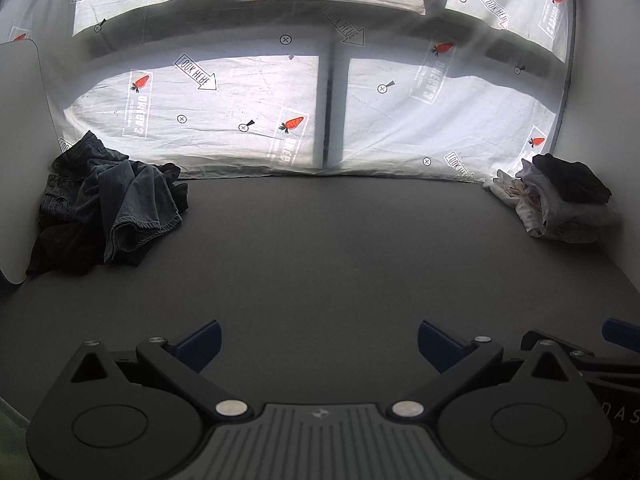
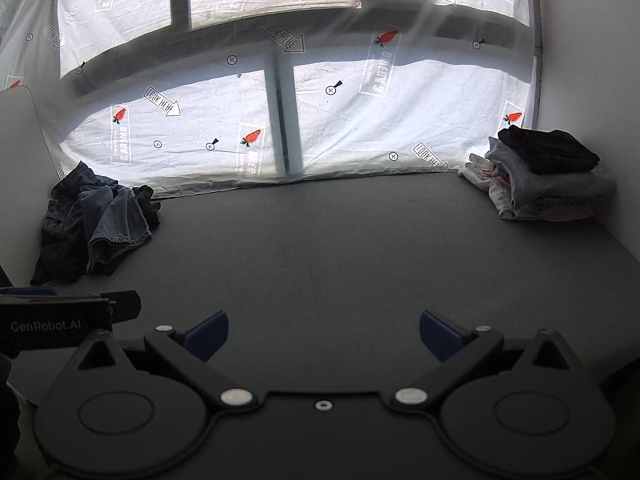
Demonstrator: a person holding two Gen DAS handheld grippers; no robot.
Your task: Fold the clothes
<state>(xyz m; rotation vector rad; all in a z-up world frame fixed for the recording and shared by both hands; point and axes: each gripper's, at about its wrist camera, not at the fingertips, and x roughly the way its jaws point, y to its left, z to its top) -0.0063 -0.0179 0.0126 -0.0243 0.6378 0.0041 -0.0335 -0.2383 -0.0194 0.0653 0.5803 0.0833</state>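
Left wrist view: "LOOK HERE" arrows are printed on the white backlit sheet (image 1: 248, 112). The left claw (image 1: 319, 345) is held open and empty above the dark grey desk (image 1: 320, 240); crumpled blue denim clothes (image 1: 108, 204) are heaped far left.

Right wrist view: "GenRobot.AI" is read on the left claw's body; the right claw (image 2: 324, 336) is open and empty. A folded stack of black, grey and white garments (image 2: 548, 176) is seen far right.

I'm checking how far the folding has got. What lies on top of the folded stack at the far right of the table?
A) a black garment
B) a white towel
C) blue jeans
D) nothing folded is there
A: in the right wrist view a black garment sits on top of the folded stack, above grey and white pieces; the jeans lie crumpled at far left.
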